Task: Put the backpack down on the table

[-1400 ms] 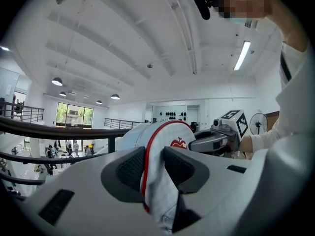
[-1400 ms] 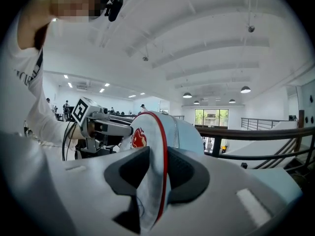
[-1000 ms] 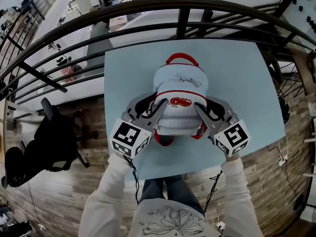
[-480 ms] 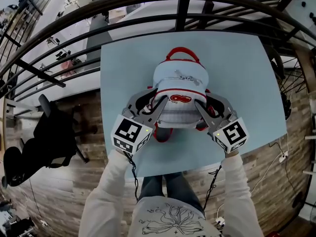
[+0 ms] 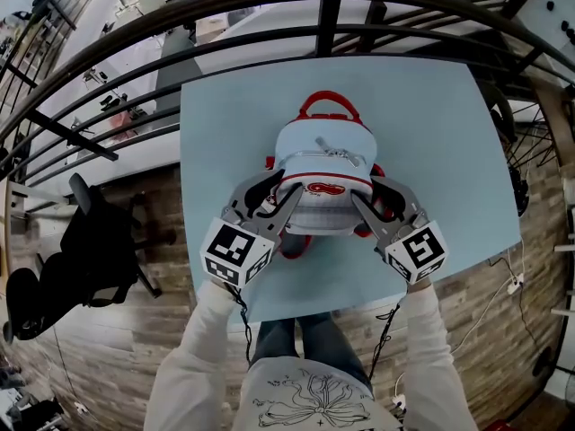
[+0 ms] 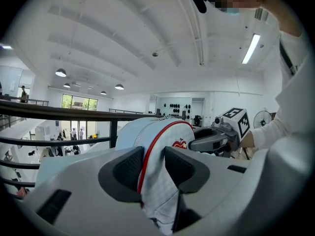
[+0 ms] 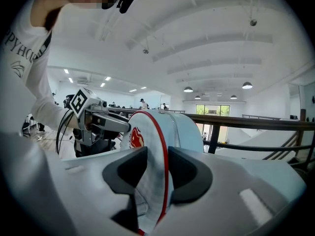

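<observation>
Both sets of jaws just been easing apart, narrow gap. Left gripper [image 6: 150, 167] and right gripper [image 7: 157, 173] each pinching a backpack [image 5: 323, 164] side fold. Rest ahead of the jaws, on table [image 5: 431, 124].

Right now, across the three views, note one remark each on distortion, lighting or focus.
Head view: fisheye curves the railing into arcs and bows the table's edges; light is soft, with only faint shadow round the backpack. Left gripper view: black rounded corners, and the ceiling lamps glare white. Right gripper view: the close backpack looms oversized, yet the hall behind stays fairly sharp.
</observation>
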The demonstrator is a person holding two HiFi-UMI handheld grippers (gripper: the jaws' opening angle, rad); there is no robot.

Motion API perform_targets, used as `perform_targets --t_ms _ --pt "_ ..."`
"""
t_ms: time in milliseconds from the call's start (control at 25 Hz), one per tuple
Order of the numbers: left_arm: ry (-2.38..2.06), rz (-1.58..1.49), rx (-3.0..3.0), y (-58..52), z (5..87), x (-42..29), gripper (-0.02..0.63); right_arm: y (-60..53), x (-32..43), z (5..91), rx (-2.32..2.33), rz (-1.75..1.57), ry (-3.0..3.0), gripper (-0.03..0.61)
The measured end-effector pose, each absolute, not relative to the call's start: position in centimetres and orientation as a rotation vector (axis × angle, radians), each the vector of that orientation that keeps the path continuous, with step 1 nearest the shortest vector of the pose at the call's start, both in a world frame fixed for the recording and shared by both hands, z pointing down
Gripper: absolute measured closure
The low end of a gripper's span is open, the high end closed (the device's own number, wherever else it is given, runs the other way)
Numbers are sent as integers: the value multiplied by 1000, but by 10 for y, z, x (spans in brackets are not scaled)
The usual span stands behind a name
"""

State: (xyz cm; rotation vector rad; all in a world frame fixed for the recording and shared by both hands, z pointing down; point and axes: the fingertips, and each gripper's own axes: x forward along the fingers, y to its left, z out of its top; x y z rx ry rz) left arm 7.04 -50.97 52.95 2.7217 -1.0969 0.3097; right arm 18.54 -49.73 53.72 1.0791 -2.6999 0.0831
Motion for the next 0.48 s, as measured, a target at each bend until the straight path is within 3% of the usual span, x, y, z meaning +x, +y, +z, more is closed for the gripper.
perform_targets --t_ms 480 --pt "-1099 272 2655 -479 535 69 453 -470 188 536 1178 214 -2729 390"
